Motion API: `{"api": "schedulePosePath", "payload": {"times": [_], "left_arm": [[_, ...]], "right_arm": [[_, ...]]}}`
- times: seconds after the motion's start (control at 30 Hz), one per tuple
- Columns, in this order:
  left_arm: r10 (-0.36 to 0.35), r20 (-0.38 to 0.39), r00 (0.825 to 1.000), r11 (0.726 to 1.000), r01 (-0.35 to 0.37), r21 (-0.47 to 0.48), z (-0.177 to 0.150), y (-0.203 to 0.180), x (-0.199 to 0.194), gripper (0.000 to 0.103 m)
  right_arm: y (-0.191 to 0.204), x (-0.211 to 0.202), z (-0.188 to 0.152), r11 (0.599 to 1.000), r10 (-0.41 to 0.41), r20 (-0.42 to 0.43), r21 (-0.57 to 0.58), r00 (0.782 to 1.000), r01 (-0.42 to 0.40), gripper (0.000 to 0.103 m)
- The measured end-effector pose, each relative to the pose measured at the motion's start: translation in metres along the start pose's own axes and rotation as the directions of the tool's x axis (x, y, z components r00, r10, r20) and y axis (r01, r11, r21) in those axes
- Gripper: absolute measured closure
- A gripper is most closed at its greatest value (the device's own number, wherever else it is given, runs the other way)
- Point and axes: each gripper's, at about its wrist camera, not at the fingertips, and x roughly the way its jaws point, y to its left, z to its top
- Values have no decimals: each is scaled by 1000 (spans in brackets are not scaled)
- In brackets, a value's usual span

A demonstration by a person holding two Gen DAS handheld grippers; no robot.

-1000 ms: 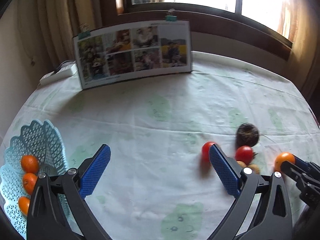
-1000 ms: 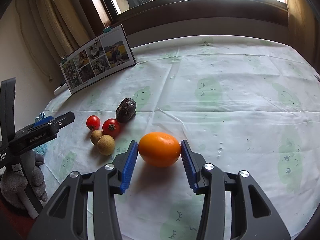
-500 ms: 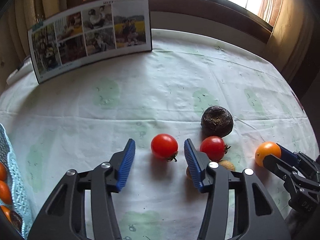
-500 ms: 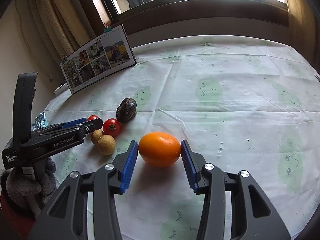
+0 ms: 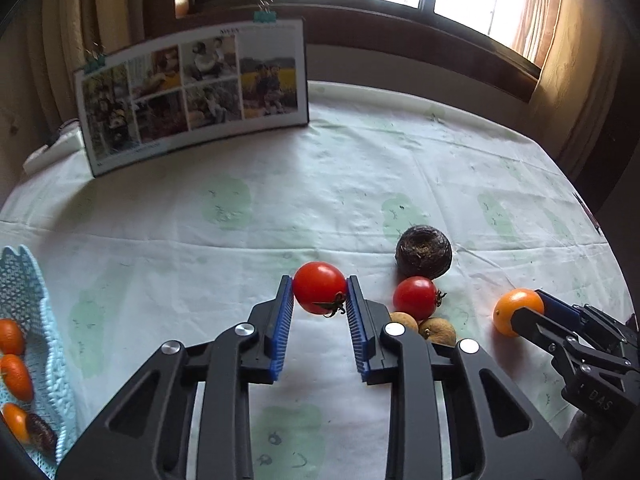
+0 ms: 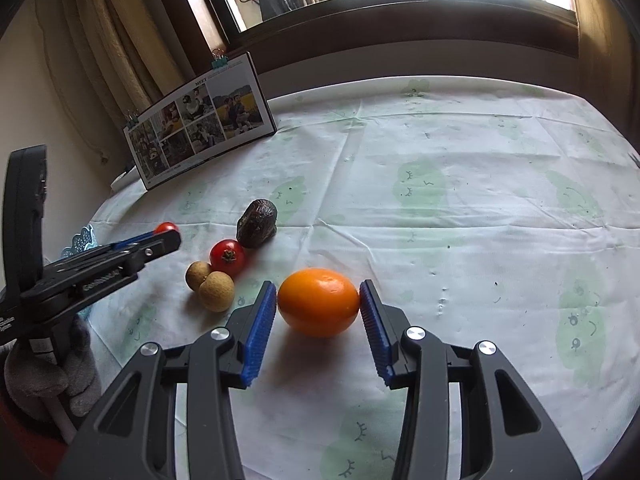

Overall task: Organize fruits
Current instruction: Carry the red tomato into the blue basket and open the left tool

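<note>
The left gripper (image 5: 320, 292) pinched the small round red tomato (image 5: 319, 287) tight. The light blue plastic lace basket (image 5: 28, 308) lay far off to its left. The right gripper (image 6: 318, 300) sat open around the big orange fruit (image 6: 318, 301), maybe touching.
</note>
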Motion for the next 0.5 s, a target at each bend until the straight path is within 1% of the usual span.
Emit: {"api": "schedulePosePath", "payload": {"times": [0.2, 0.3, 0.37, 0.5], "left_arm": [[68, 70, 995, 997, -66, -25, -3, 10, -32, 76], [112, 106, 988, 993, -107, -46, -7, 18, -49, 76], [135, 126, 983, 990, -128, -58, -9, 25, -58, 76], [176, 152, 973, 982, -162, -102, -17, 41, -75, 76]], "right_arm": [[0, -1, 0, 1000, 4, 1, -6, 1000, -4, 60], [0, 1, 1, 1000, 6, -7, -7, 1000, -6, 59], [0, 3, 1, 1000, 8, -20, -6, 1000, -8, 55], [-2, 3, 1, 1000, 9, -17, -1, 1000, -9, 55]]}}
